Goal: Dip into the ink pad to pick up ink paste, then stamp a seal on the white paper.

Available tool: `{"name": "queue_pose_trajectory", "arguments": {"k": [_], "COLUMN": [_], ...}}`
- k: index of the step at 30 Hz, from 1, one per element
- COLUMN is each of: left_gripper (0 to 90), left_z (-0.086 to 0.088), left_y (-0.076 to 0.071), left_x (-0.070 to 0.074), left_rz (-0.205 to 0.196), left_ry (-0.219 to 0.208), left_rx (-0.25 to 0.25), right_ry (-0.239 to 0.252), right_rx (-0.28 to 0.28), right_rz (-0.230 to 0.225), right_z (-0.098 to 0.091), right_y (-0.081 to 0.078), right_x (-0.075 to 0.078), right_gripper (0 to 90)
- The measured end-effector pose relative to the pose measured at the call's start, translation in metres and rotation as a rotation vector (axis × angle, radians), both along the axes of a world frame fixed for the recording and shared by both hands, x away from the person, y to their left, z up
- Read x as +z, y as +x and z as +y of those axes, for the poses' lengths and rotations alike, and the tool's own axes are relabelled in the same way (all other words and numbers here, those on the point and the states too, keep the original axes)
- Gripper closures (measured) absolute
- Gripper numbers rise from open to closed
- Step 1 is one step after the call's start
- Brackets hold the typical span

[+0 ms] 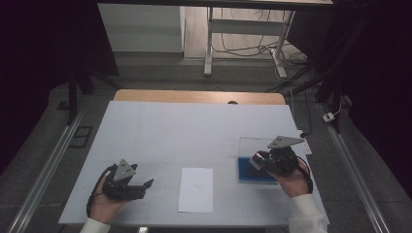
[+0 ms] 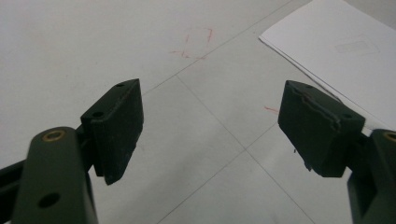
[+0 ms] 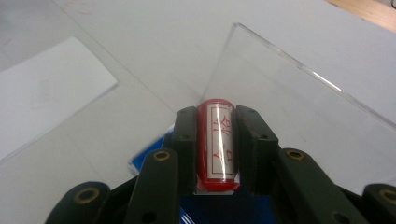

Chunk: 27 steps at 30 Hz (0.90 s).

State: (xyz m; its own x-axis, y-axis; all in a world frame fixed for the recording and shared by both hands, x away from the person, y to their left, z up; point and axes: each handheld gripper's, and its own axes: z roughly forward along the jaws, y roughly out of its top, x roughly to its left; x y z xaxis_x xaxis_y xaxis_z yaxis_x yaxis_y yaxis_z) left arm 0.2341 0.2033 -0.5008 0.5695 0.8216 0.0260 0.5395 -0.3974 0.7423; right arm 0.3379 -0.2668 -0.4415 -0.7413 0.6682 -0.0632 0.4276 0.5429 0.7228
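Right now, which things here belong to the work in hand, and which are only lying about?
Part of the work:
- red stamp, clamped in the right gripper
- blue ink pad box with its clear lid raised
- white paper sheet

Lying about:
- left gripper, open, holding nothing
- cables on the floor

Sheet of paper [image 1: 195, 190] lies flat on counter [image 1: 194, 131], near front edge, about centre. Left tool [image 1: 141, 186] sits left of paper, just above counter. Tray [image 1: 255, 172] lies right of paper, w/ clear lid [image 1: 252, 145] behind it. Right tool [image 1: 256, 162] is over tray, stamp [image 3: 218, 144] between its pads.
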Motion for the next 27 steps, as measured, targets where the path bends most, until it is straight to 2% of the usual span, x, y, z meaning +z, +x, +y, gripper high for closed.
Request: {"name": "queue_pose_trajectory", "arguments": {"k": [12,18,27], "left_gripper": [23.0,23.0,23.0], "left_z": [-0.001,0.0,0.0], "left_y": [-0.001,-0.001,-0.001], "left_x": [0.001,0.002,0.002], "left_rz": [-0.003,-0.003,0.0], "left_ry": [-0.007,-0.021,-0.016], "left_rx": [0.0,-0.002,-0.007], "right_ry": [0.041,0.066,0.08], "right_rx": [0.047,0.094,0.151], "right_rz": [0.002,-0.009,-0.012], "right_z": [0.012,0.022,0.04], "right_y": [-0.007,-0.012,-0.02], "right_x": [0.008,0.014,0.018], "right_gripper": [70.0,70.0,70.0]}}
